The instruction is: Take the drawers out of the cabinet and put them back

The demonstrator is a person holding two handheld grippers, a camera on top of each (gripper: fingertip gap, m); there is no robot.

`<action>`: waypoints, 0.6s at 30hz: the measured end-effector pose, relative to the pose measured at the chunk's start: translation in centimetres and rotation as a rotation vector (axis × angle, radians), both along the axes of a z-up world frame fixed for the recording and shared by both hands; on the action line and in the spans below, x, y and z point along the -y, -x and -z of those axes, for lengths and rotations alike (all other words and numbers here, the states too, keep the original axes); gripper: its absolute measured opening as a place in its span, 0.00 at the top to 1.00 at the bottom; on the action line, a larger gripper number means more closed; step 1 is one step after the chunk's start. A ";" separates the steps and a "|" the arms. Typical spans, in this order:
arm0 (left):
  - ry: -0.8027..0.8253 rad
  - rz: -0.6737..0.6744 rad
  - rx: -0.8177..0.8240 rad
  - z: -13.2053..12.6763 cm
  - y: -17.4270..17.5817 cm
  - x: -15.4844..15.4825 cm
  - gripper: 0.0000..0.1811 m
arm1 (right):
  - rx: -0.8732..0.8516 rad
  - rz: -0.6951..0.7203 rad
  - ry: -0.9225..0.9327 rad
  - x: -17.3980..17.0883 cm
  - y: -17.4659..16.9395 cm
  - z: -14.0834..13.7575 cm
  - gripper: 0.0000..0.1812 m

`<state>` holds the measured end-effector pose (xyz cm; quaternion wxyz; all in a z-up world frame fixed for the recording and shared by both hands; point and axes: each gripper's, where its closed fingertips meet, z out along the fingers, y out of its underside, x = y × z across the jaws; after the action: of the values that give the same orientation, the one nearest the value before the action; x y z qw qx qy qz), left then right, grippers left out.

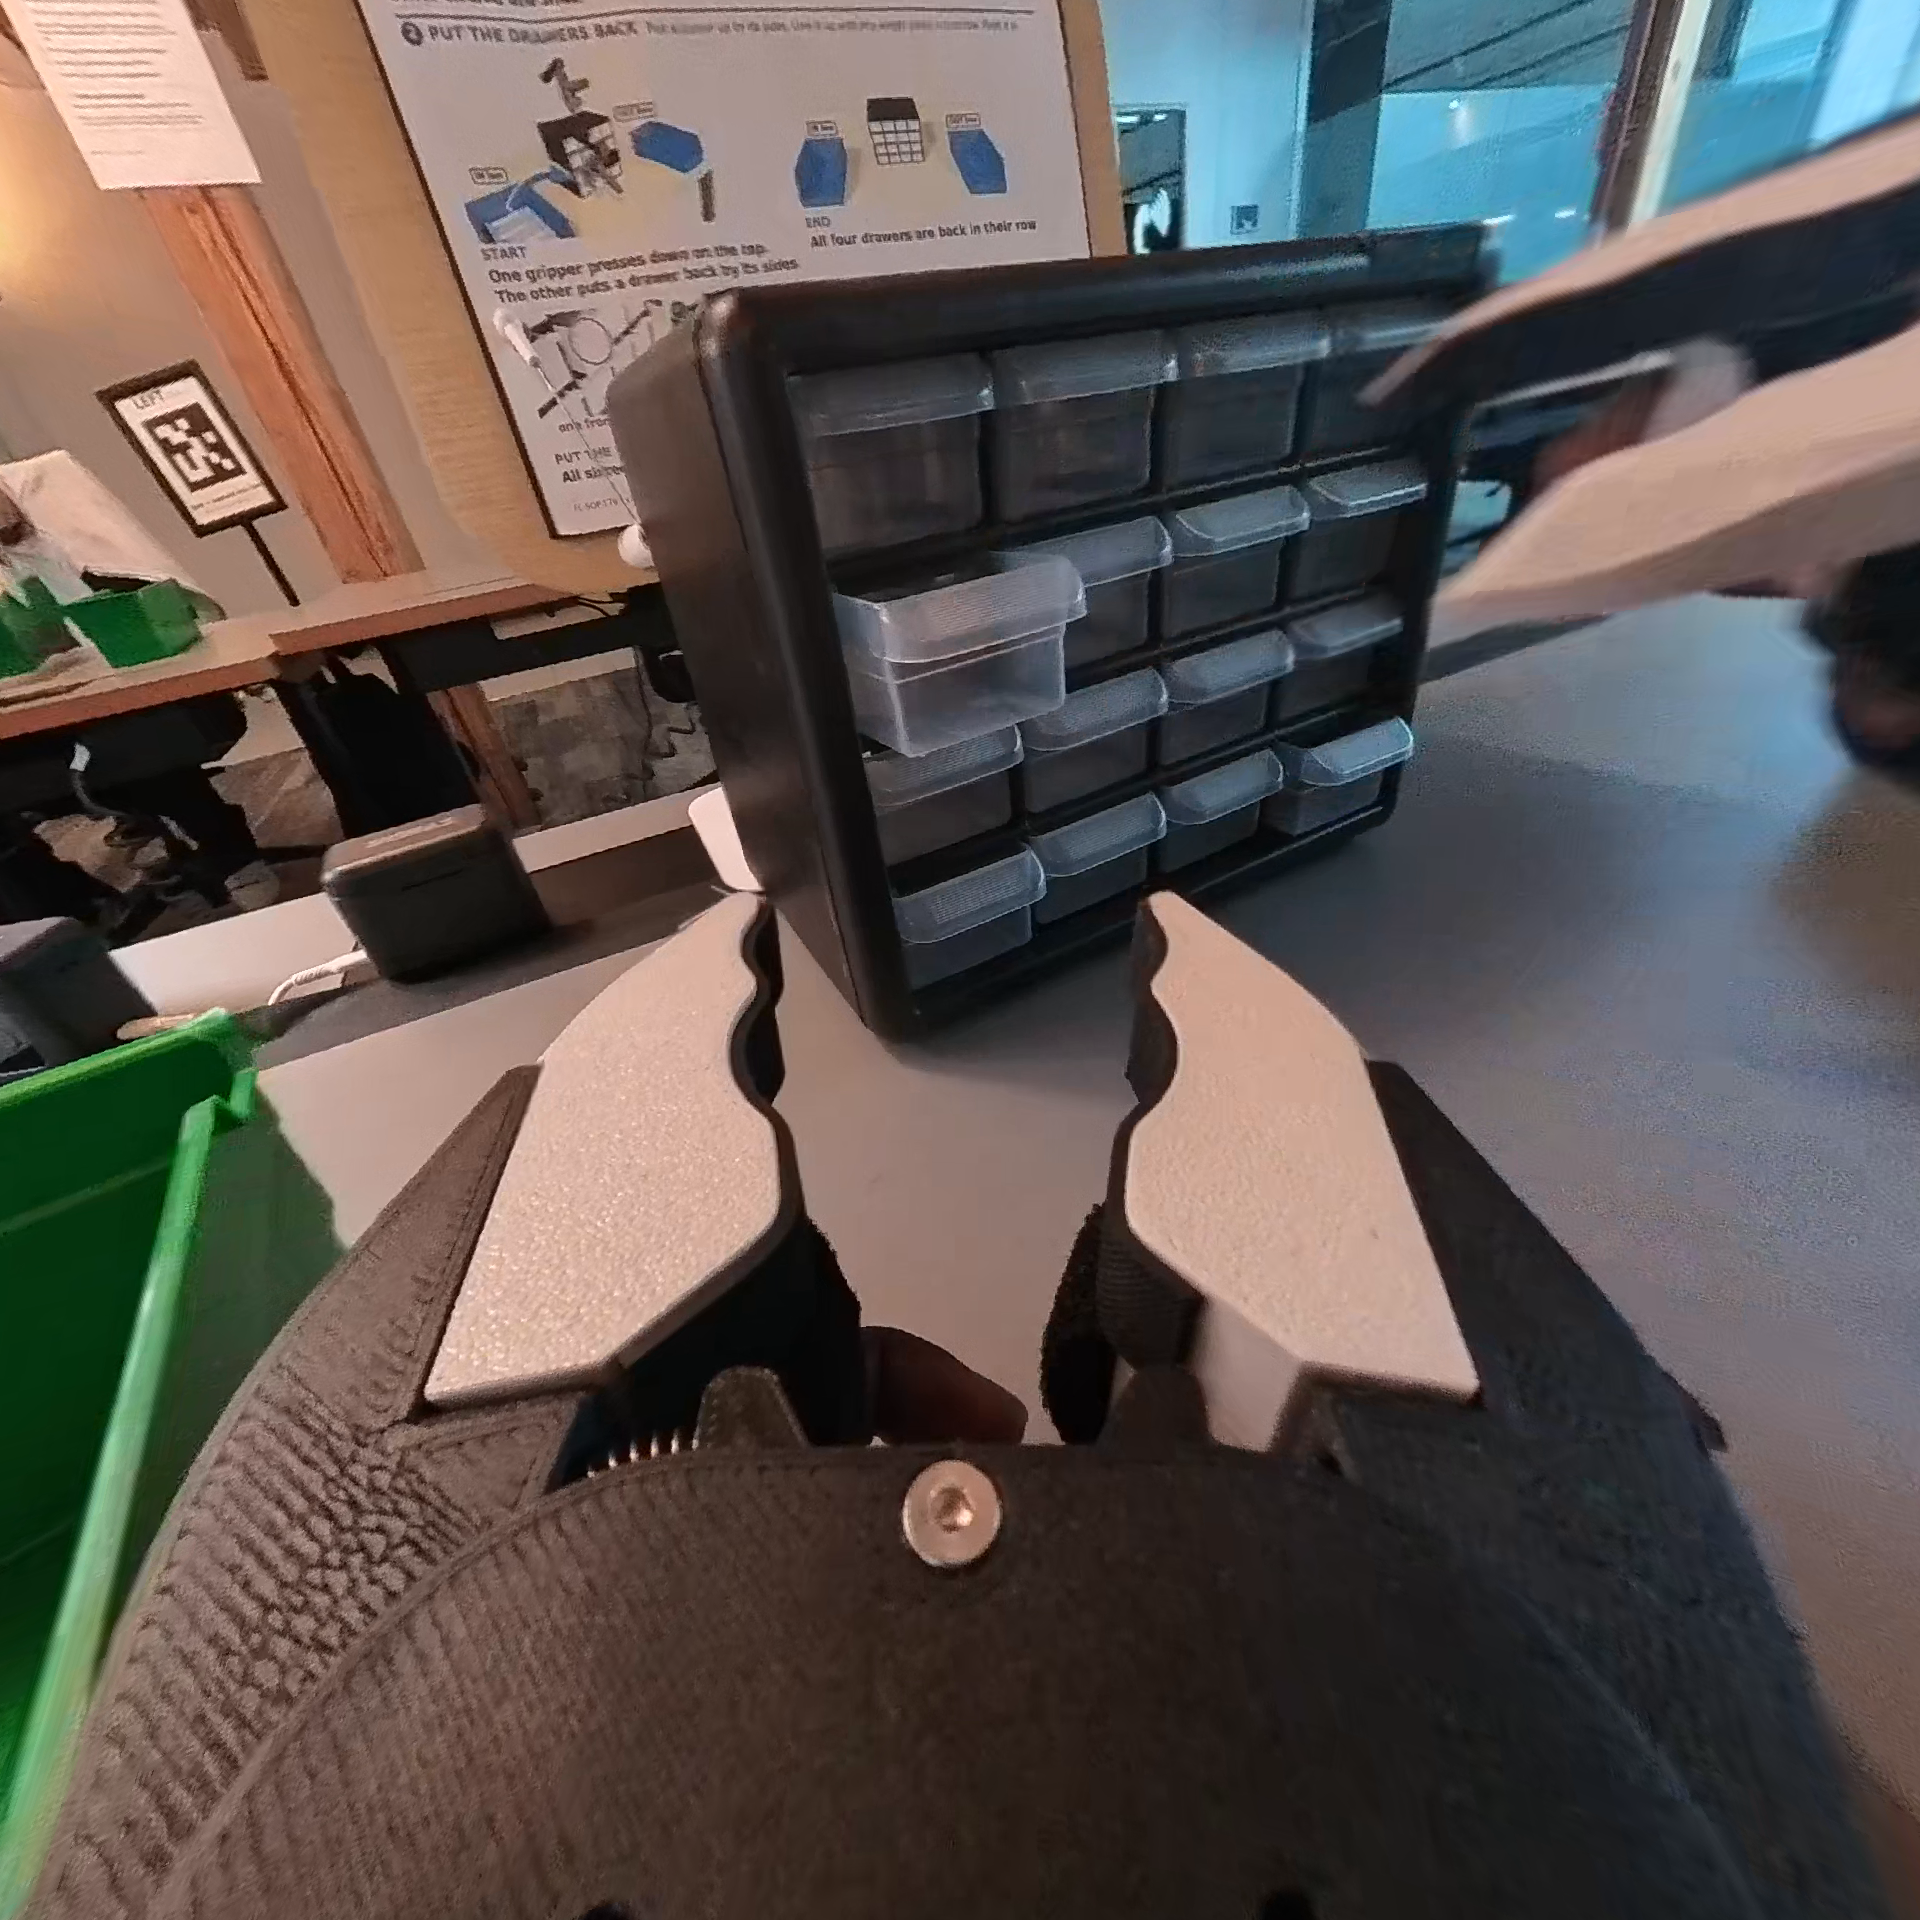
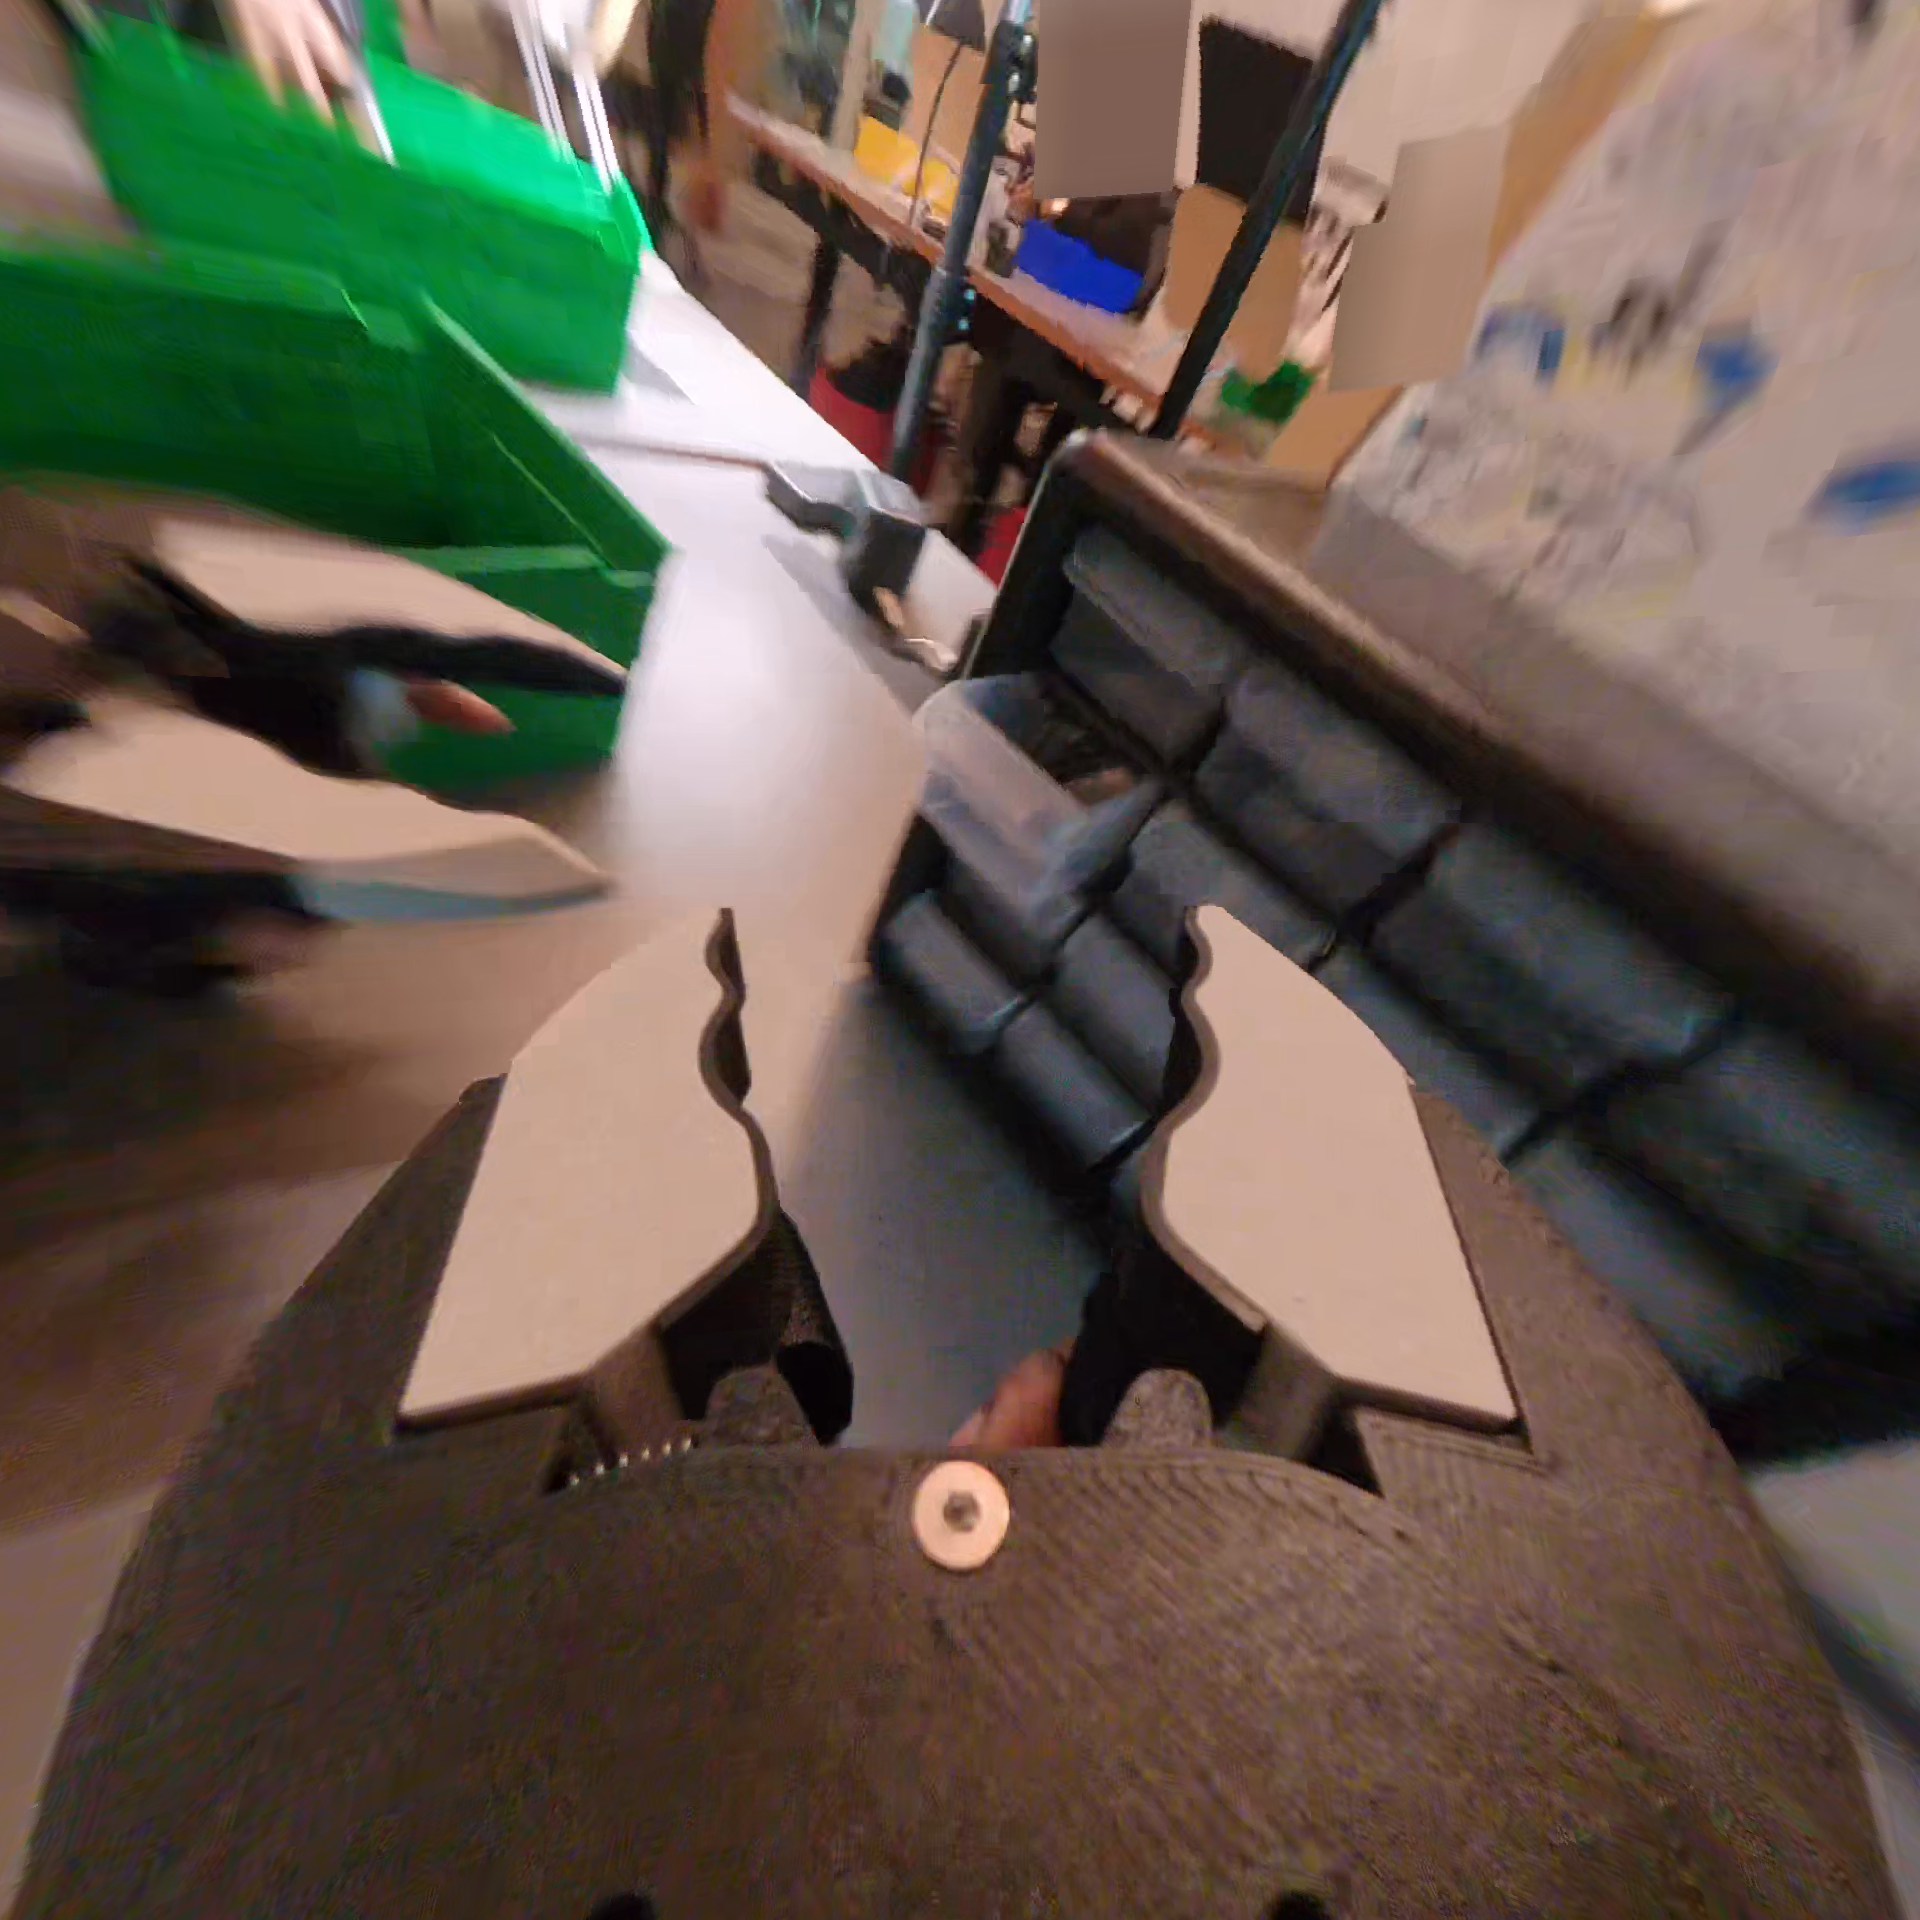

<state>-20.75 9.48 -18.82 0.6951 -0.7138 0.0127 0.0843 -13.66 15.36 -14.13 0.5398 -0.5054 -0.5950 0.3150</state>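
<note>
A black cabinet (image 1: 727, 582) with several clear drawers stands on the grey table (image 1: 1558, 1039). One clear drawer (image 1: 956, 655), second row at the left, sticks partly out; the others sit in. My left gripper (image 1: 951, 925) is open and empty, in front of the cabinet's lower left corner. My right gripper (image 1: 1662, 416) shows blurred at the cabinet's upper right. In the right wrist view my right gripper (image 2: 961, 935) is open and empty, close to the cabinet (image 2: 1299, 582), and the pulled-out drawer (image 2: 987, 769) shows beyond it. The left gripper (image 2: 416, 748) appears blurred at the left.
A green bin (image 1: 114, 1247) sits at the left of the table, also in the right wrist view (image 2: 312, 416). A black box (image 1: 431, 894) lies behind the table edge. An instruction poster (image 1: 727, 208) stands behind the cabinet. Other tables stand farther back.
</note>
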 end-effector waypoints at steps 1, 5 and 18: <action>0.005 0.010 -0.009 0.1 -0.2 -0.1 0.64 | -0.015 -0.013 0.173 0.7 -1.9 0.1 0.55; 0.059 -0.028 -0.148 -0.8 -0.5 -0.9 0.66 | -0.075 -0.032 0.514 2.8 -9.1 2.6 0.55; 0.513 0.252 -0.793 -2.1 -0.6 -8.8 0.71 | -0.163 -0.054 0.523 3.7 -12.1 4.9 0.61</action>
<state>-20.14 18.26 -16.77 0.4432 -0.7679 0.3832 0.2591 -1.59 11.71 -18.98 0.4285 -0.5843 -0.4613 0.5120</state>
